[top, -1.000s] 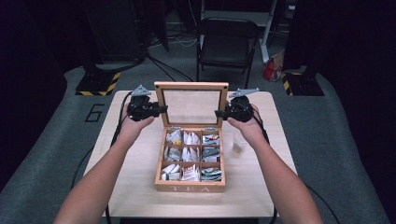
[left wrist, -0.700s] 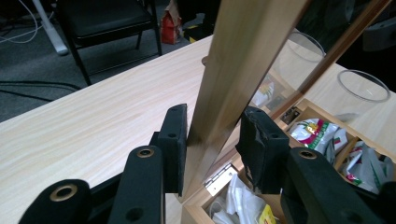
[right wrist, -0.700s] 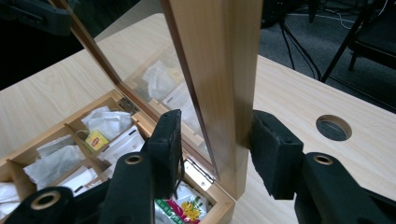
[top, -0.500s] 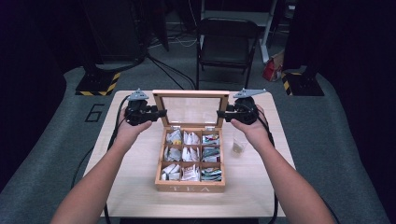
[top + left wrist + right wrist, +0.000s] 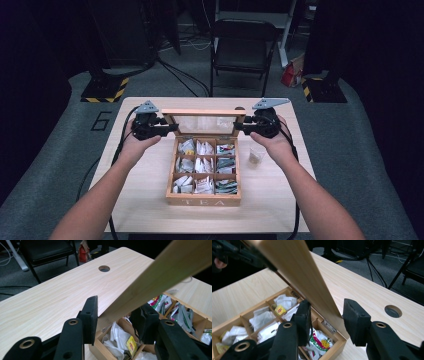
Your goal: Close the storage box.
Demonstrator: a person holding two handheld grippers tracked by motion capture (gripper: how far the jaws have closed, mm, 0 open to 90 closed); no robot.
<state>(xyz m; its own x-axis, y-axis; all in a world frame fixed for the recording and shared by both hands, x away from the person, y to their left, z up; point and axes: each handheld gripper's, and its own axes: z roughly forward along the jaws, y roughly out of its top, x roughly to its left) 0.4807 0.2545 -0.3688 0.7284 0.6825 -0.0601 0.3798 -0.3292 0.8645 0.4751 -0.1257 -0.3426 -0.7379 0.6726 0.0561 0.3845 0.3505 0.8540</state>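
Observation:
A wooden tea box point(image 5: 202, 201) stands open mid-table, its compartments full of tea bags point(image 5: 202, 165). Its glass-paned lid point(image 5: 202, 112) is raised and leans over the box. My left gripper point(image 5: 170, 127) straddles the lid's left edge and my right gripper point(image 5: 241, 125) its right edge. In the left gripper view the lid point(image 5: 155, 275) runs between the jaws of the left gripper point(image 5: 117, 312), which have just been opening. In the right gripper view the lid point(image 5: 297, 272) lies between the jaws of the right gripper point(image 5: 325, 312), which have just been closing; a gap still shows at the right pad point(image 5: 354, 317).
A small clear cup point(image 5: 256, 156) stands on the table just right of the box, below my right hand. A cable hole point(image 5: 104, 268) is in the tabletop behind the box. A black chair point(image 5: 242, 45) stands beyond the table's far edge.
The lid has tipped toward me: its top edge sits lower and the pane looks shorter. Both hands came slightly nearer with it.

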